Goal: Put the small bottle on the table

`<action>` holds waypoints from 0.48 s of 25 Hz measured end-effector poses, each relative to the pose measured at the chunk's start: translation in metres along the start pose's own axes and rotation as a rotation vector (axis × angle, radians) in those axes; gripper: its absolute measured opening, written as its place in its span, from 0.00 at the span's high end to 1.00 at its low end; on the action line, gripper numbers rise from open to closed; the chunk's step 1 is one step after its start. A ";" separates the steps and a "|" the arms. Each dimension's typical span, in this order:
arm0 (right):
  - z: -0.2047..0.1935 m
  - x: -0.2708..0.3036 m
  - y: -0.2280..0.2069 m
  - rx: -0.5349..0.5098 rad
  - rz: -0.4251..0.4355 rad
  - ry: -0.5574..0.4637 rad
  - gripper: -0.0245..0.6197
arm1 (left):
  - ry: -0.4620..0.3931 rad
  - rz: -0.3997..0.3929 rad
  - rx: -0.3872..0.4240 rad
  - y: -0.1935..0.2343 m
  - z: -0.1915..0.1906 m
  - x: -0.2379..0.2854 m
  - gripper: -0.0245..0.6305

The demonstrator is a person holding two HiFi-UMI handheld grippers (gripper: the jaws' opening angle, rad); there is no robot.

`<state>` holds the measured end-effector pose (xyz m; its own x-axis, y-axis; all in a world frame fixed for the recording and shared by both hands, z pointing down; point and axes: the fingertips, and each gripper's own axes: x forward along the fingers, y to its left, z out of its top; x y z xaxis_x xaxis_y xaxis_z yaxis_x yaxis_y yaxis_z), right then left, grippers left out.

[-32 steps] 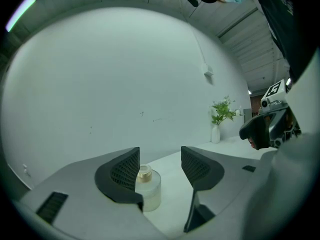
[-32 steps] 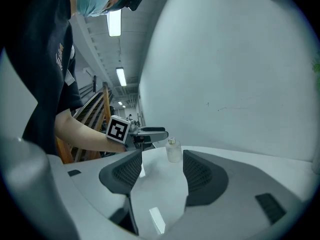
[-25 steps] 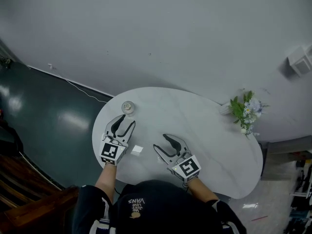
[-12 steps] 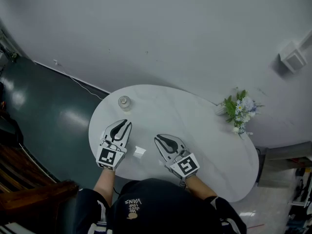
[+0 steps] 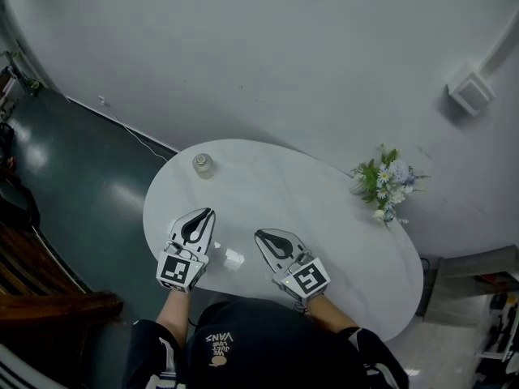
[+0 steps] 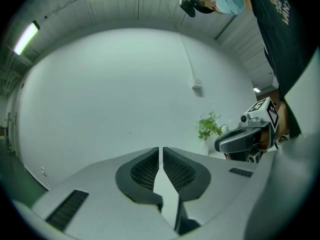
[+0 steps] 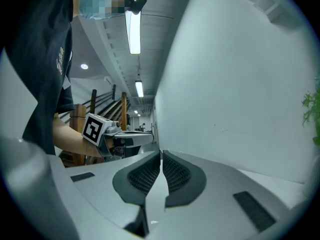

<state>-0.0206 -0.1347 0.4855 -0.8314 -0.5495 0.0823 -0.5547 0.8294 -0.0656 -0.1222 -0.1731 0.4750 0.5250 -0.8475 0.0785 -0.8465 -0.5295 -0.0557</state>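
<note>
The small bottle [image 5: 203, 165], clear with a round cap, stands upright near the far left rim of the white oval table [image 5: 332, 217]. My left gripper [image 5: 204, 215] hovers over the table's near left part, well short of the bottle; its jaws are closing to a thin slit with nothing between them [image 6: 161, 151]. My right gripper [image 5: 261, 236] is beside it toward the middle, shut and empty [image 7: 161, 156]. Each gripper view shows the other gripper off to the side: the right one [image 6: 245, 139] and the left one [image 7: 117, 134]. The bottle is in neither gripper view.
A small white block [image 5: 233, 258] lies on the table between the two grippers. A vase of flowers [image 5: 383, 186] stands at the far right rim against the wall. Dark floor with a thin cable [image 5: 130, 136] lies left, wooden steps [image 5: 32, 282] beyond.
Both grippers went from wide open to jaws together. The head camera shifted, so table and bottle sit slightly higher and further left in the picture.
</note>
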 end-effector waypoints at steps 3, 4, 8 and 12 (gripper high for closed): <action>-0.001 -0.014 0.004 0.000 0.016 -0.002 0.88 | -0.001 0.028 -0.014 -0.014 0.000 -0.010 0.91; -0.001 -0.018 0.005 -0.002 0.020 -0.003 0.88 | -0.008 0.037 -0.023 -0.019 0.002 -0.014 0.91; 0.003 -0.035 0.011 0.014 0.020 0.009 0.89 | -0.012 0.061 -0.040 -0.038 0.005 -0.033 0.92; 0.001 -0.052 0.020 0.007 0.051 -0.024 0.88 | -0.024 0.077 -0.059 -0.058 0.006 -0.046 0.93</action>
<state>0.0115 -0.0891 0.4787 -0.8591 -0.5088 0.0547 -0.5117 0.8557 -0.0766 -0.0969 -0.1033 0.4687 0.4599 -0.8864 0.0528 -0.8876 -0.4606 -0.0014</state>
